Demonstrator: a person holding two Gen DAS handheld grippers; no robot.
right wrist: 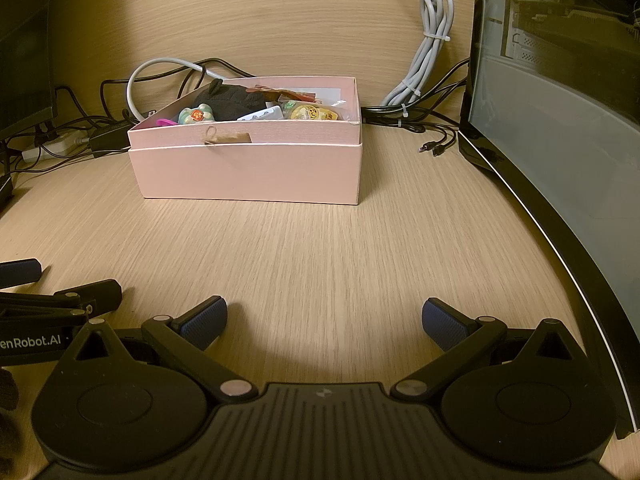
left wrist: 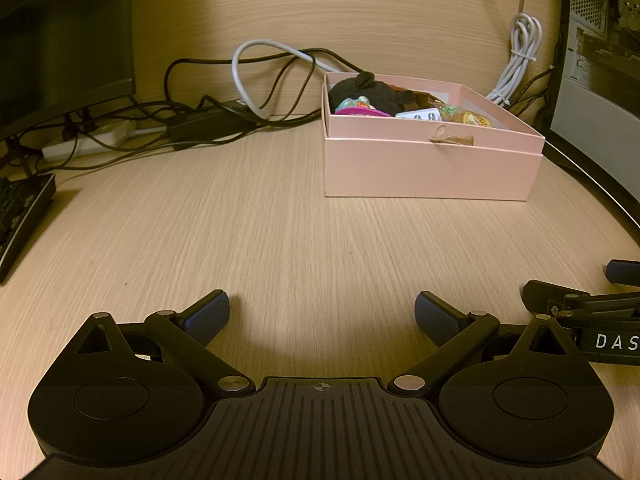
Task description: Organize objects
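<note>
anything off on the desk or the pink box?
Mostly tidy. The pink box sits flat on the desk, items piled loosely inside. Its top right front corner looks slightly torn. Loose black cables tangle behind it, and two audio plugs lie unplugged beside it. Both grippers, left and right, are open and empty.

Pink box (left wrist: 428, 168) contents half-hidden — perhaps toys, keyboard (left wrist: 20, 216) edge-cropped

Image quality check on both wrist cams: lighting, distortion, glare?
Left wrist: warm dim light, bright pool between the open left tongs, fisheye bends the desk, pink box sharp. Right wrist: same tint, right tongs open, reflections on the glass panel.
</note>
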